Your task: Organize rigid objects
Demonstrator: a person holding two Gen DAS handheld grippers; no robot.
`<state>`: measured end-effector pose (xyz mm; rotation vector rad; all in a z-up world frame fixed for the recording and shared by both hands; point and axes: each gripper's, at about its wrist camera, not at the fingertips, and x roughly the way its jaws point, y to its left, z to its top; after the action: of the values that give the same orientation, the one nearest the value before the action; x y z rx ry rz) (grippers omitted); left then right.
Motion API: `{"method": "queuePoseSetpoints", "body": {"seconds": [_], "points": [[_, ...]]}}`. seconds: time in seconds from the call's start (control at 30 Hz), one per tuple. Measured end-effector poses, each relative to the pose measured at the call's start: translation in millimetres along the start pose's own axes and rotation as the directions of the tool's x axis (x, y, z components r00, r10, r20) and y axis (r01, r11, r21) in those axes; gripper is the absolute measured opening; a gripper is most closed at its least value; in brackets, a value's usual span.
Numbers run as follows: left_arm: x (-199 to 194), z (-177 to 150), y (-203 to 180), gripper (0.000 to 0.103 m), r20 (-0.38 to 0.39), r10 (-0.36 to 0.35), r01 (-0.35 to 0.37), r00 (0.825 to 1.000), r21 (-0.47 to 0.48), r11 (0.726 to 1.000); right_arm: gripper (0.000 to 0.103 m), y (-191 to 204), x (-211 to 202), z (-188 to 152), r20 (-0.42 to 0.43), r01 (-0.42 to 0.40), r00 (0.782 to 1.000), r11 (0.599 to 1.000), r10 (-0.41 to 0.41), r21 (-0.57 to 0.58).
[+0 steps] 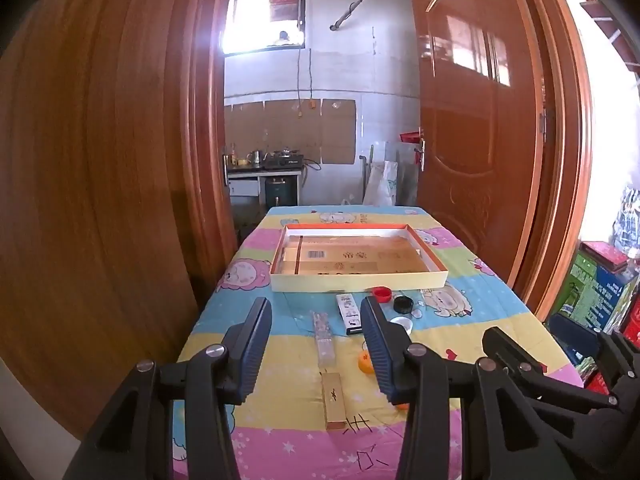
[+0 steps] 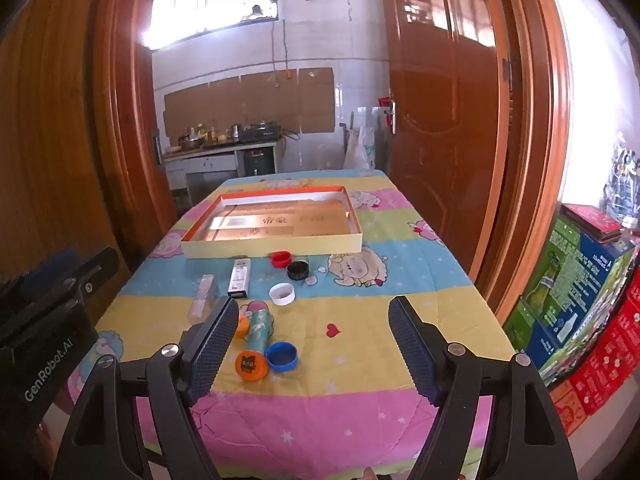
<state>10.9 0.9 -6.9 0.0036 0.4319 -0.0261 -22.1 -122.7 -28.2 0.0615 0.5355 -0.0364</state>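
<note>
Rigid objects: scattered on the near half of the bench [image 2: 400, 280], which wears a cartoon-print cloth; none yet in the tray.
Wooden box [image 1: 334, 402]: slim, lying lengthwise nearest the left camera, between the left fingers in the picture but on the cloth, untouched.
Left gripper [image 1: 316, 344]: fingers partly spread, nothing held, hovering above the cloth.
Right gripper [image 2: 312, 344]: fingers spread wide, nothing held; also seen from the left view at its right edge, mostly cut off.
Blue cap [image 2: 281, 356]: open side up, touching the tube's orange end.
Patterned tube [image 2: 256, 340]: lying on its side, orange end [image 2: 251, 365] toward the camera; upper left partly hidden by the right gripper's left finger [image 2: 212, 352].
Small orange thing [image 2: 242, 326]: mostly hidden behind that same finger; kind hard to tell.
Clear plastic case [image 2: 204, 296]: near end covered by the finger; contents unreadable.
White cap [image 2: 281, 293]: open side up, beyond the tube.
White printed box [image 2: 240, 277]: long, dark near end, print too small to read.
Black cap [image 2: 298, 270]: just beside the red cap [image 2: 281, 258], both close to the tray's near wall.
Tray [image 2: 272, 247]: shallow, cream outside, orange rim, cardboard-lined floor under glare; no objects inside.
Far end: doorway to a kitchen, washed out by window light.
</note>
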Motion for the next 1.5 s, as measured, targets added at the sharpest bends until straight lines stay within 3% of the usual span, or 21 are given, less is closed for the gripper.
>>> {"method": "queuePoseSetpoints", "body": {"seconds": [1.5], "points": [[-6.4, -3.1, 1.9, 0.046, 0.007, 0.009, -0.009, 1.000, 0.005, 1.000, 0.079, 5.8, -2.9, 4.6, 0.016, -0.012, 1.000, 1.000, 0.013, -0.007]]}}
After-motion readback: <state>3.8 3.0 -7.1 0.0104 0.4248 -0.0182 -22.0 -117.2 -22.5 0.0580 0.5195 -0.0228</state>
